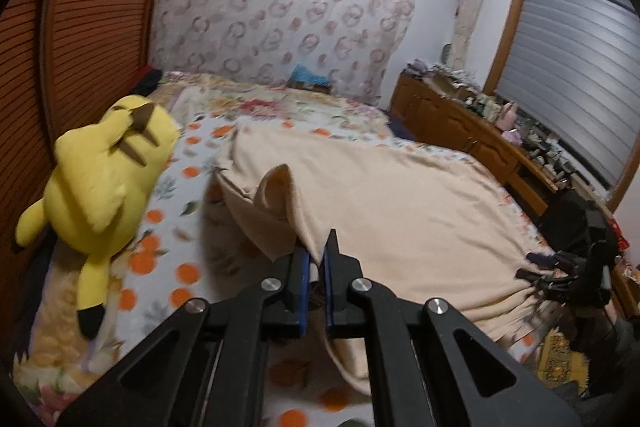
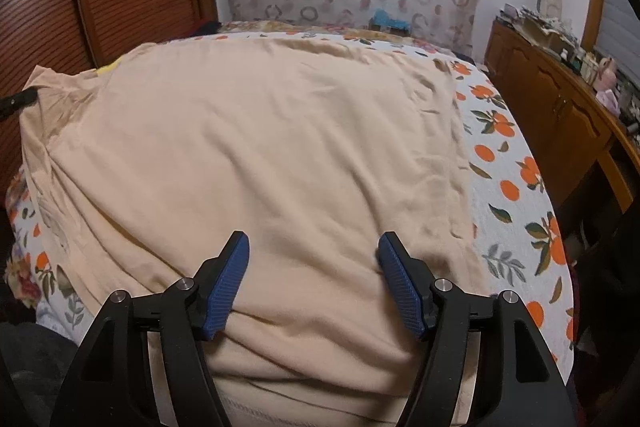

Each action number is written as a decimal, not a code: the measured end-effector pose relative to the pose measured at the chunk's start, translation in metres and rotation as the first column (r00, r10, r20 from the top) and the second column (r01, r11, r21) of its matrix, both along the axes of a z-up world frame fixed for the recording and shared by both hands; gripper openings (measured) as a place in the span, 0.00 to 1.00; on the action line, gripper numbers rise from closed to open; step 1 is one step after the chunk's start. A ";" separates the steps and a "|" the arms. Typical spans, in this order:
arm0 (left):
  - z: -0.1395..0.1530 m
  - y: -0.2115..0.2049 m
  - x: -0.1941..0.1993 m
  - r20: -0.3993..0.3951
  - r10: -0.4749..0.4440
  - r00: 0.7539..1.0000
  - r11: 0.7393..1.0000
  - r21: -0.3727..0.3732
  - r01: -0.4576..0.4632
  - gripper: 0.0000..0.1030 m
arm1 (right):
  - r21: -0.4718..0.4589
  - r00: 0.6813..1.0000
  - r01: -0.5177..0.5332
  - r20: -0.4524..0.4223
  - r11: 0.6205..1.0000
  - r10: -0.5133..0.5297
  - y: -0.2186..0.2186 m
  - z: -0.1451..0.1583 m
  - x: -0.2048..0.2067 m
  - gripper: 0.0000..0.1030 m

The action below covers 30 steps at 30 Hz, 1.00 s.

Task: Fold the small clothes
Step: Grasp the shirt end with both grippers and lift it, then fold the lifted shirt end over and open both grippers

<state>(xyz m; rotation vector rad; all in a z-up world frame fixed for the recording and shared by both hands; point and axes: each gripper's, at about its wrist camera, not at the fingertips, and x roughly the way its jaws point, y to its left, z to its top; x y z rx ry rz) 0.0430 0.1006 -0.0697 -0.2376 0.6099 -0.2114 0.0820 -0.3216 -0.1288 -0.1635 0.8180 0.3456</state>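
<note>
Blue ribbed pads on the left gripper [image 1: 316,259] are pressed together on an edge of the beige garment [image 1: 380,195], and the pinched cloth rises off the bed in a loose flap with a curled lip just beyond the tips. From that pinch the fabric runs away across the mattress in one broad sheet.

On the other side, the right gripper [image 2: 314,275] stands with its blue pads spread wide apart. Nothing is caught between them; the garment [image 2: 256,147] lies under and beyond them, and I cannot tell whether the tips touch it. At the far left of the right wrist view a dark fingertip shows at the cloth's raised corner, probably the left gripper at its hold.

Further out, the garment covers most of the orange-print bedsheet [image 2: 516,163], lying mostly flat with shallow wrinkles and some bunching along the near hem. A yellow plush toy [image 1: 104,175] lies on the sheet beside the garment's left edge, near it but apart. A wooden dresser [image 1: 472,131] runs along the window side.

As for progress, I would judge the folding barely begun: one edge is gripped and lifted, yet no crease or doubled layer shows anywhere on the cloth. Every fold is left to make, and the right side lacks a hold.
</note>
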 end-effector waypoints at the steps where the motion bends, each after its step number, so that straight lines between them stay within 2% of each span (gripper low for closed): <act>1: 0.004 -0.006 0.004 0.010 -0.018 1.000 1.000 -0.005 0.018 0.02 | 0.005 1.000 0.000 0.001 1.000 0.000 -0.003 0.002 -0.001 0.67; 6: 0.026 -0.048 0.019 0.060 -0.112 0.992 0.993 -0.018 0.113 0.02 | 0.037 0.999 0.011 0.042 0.999 -0.013 -0.025 0.018 -0.009 0.66; 11: 0.049 -0.108 0.040 0.099 -0.245 0.964 0.968 -0.027 0.249 0.02 | 0.054 0.996 0.053 0.075 0.997 -0.056 -0.049 0.031 -0.016 0.66; 18: 0.080 -0.201 0.056 0.123 -0.443 0.888 0.895 0.001 0.447 0.02 | 0.089 0.988 0.101 0.105 0.991 -0.110 -0.077 0.046 -0.023 0.66; 25: 0.095 -0.262 0.057 0.097 -0.568 0.817 0.822 0.011 0.570 0.02 | 0.109 0.981 0.136 0.125 0.985 -0.150 -0.100 0.056 -0.032 0.66; 27: 0.096 -0.274 0.054 0.083 -0.592 0.801 0.804 0.006 0.594 0.02 | 0.114 0.980 0.143 0.125 0.983 -0.157 -0.105 0.056 -0.033 0.66; 30: 0.089 -0.288 0.051 0.038 -0.612 0.790 0.791 0.025 0.611 0.02 | 0.119 0.979 0.150 0.122 0.981 -0.164 -0.109 0.055 -0.035 0.66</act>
